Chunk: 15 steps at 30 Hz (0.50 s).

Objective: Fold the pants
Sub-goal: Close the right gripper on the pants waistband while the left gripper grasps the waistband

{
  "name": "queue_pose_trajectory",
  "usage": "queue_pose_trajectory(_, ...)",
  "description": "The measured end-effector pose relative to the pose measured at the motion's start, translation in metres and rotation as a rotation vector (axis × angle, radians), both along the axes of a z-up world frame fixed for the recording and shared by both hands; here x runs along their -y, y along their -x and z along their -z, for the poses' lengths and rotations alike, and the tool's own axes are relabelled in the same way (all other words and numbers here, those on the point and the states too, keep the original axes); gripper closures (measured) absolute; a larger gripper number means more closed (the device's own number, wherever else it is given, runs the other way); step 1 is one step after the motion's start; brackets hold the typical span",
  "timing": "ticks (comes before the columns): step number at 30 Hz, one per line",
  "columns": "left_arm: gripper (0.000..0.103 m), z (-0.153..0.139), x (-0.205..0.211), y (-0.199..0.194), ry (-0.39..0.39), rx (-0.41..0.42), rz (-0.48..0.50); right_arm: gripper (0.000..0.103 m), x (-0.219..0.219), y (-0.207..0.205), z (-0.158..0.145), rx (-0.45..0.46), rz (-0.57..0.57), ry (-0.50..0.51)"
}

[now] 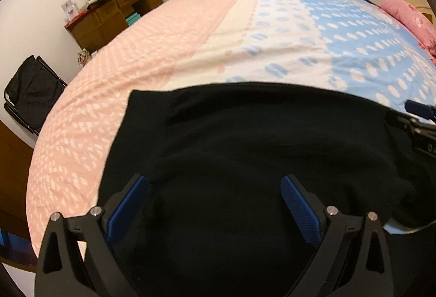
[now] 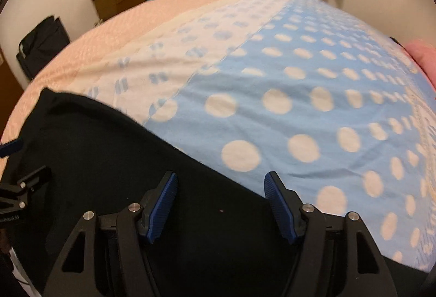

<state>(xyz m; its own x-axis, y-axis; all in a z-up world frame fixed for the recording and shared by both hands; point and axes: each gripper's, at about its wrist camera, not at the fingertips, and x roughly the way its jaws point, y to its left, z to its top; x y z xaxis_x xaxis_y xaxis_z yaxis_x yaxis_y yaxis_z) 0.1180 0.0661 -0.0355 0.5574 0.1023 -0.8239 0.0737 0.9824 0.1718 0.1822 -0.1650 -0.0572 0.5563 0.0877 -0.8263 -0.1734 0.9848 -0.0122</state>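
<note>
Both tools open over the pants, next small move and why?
Probably lower the right tool onto the black pants' edge by the blue dotted sheet and close. Its jaws straddle that edge, nothing pinched; the left tool also hangs open over cloth.

right tool (image 2: 219, 204): jaws apart, nothing gripped | black pants (image 2: 114, 166): below | bedspread (image 2: 299, 117): blue, white dots

surface: bed (image 1: 190, 33) | on it: black pants (image 1: 245, 139), pink pillow (image 1: 408, 16)
</note>
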Motion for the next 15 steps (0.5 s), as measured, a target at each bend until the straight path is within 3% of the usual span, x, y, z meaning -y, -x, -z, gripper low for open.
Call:
queue_pose_trajectory(2,0.003,0.006,0.0,-0.002,0.004,-0.016,-0.003,0.047,0.0,0.002,0.001,0.029,-0.029,-0.021)
queue_pose_trajectory(4,0.003,0.011,-0.001,-0.003,0.012,-0.03,-0.006,0.081,-0.002,0.005,0.0,0.034,-0.071,-0.051)
queue_pose_trajectory(6,0.002,0.012,-0.003,-0.005,0.038,-0.027,-0.01,0.094,-0.006,0.008,-0.002,0.027,-0.099,-0.062)
queue_pose_trajectory(10,0.002,0.011,-0.007,-0.002,0.076,-0.037,-0.015,0.099,-0.018,0.019,-0.006,0.061,-0.124,0.016)
queue_pose_trajectory(15,0.002,0.001,-0.012,0.01,0.074,-0.042,-0.013,0.099,-0.029,0.057,-0.044,0.181,-0.17,0.03)
